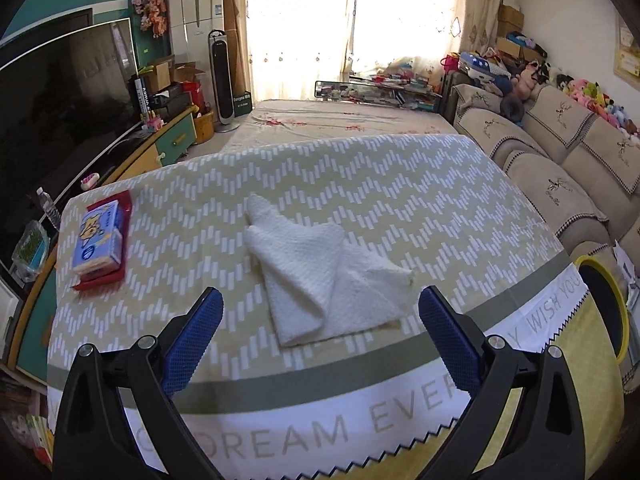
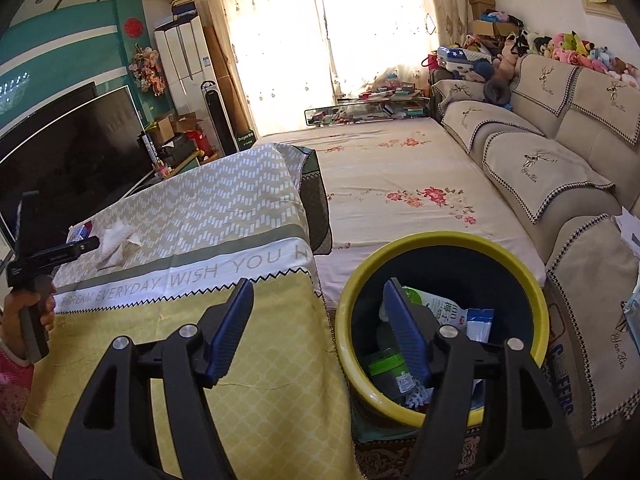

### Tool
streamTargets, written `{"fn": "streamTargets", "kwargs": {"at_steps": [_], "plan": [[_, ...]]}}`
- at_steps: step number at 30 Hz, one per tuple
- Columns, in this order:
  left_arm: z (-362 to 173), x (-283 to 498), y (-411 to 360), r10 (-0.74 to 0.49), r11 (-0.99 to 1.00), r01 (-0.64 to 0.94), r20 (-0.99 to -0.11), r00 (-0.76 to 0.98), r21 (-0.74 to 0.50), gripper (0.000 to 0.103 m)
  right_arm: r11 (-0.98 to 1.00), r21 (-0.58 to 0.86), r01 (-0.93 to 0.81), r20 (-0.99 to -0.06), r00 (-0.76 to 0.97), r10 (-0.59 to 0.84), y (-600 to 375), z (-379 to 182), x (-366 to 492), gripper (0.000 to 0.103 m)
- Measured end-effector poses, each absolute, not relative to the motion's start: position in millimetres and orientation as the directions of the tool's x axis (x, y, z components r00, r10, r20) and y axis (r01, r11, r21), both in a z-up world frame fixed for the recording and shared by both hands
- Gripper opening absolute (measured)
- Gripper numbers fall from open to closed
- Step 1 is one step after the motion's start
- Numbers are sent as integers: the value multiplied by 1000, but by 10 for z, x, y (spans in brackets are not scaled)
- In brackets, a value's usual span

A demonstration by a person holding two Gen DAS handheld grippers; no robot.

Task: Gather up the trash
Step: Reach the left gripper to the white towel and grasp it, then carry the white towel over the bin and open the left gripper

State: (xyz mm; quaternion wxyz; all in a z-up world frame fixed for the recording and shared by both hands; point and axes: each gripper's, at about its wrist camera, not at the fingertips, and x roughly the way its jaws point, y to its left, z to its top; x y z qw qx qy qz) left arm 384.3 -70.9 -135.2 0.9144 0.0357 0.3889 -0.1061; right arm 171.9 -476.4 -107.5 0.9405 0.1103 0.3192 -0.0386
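A crumpled white paper towel (image 1: 320, 272) lies on the zigzag-patterned tablecloth (image 1: 400, 208), just ahead of my left gripper (image 1: 320, 308), whose blue pads stand wide apart with nothing between them. From the right wrist view the same towel (image 2: 118, 242) shows far left, with the left gripper (image 2: 86, 246) and the hand holding it beside it. My right gripper (image 2: 320, 300) is open and empty at the rim of a yellow-rimmed trash bin (image 2: 440, 240). Inside the bin lie a green-lidded container (image 2: 384, 364), a white and green packet (image 2: 444, 308) and a blue and white wrapper (image 2: 480, 322).
A blue tissue pack on a red tray (image 1: 102, 240) sits at the table's left. A television (image 1: 60, 100) stands left, a beige sofa (image 2: 560, 160) right, a floral-sheeted bed (image 2: 400, 184) behind the bin. The bin's rim (image 1: 604, 308) shows at the table's right corner.
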Motion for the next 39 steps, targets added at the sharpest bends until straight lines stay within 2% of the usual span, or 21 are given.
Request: {"fn": "streamTargets", "kwargs": {"at_steps": [5,15,17,21,23,24,26,27,28,33,39], "plan": [[-1529,4146,-870,-115,976,216,-756,645,36,97,971,202,131,-606,795,19,-4777,-1084,1708,65],[-1758,4456,-916,-97,983,185,-805,585,16,95,968,221,121,-600,799,37,-4802,-1069,1699,67],[-1755,4471,-926,-101,981,191,-800,591,17,85,967,222,121,-598,801,38,-4799,-1058,1697,67],[-1743,4467,-964,-106,980,198,-794,599,18,72,966,232,112,-594,803,50,-4780,-1057,1701,67],[-1717,4448,-1013,-110,978,207,-788,606,23,55,966,235,108,-594,803,55,-4778,-1060,1702,67],[-1693,4419,-1038,-114,977,213,-786,608,23,51,966,235,106,-594,803,57,-4771,-1058,1699,67],[-1676,4382,-1085,-119,975,223,-782,612,26,31,966,238,102,-593,803,62,-4759,-1054,1695,67],[-1663,4336,-1127,-121,974,226,-781,613,26,26,966,240,101,-592,804,63,-4761,-1047,1691,67],[-1654,4319,-1148,-121,973,229,-780,614,29,14,965,241,100,-590,805,64,-4767,-1041,1686,67],[-1555,4103,-1261,-135,968,250,-762,633,36,10,966,241,97,-573,817,61,-4789,-969,1617,67],[-1137,3600,-1511,-230,938,346,-707,669,22,10,965,236,114,-546,837,35,-4892,-867,1447,67]]}}
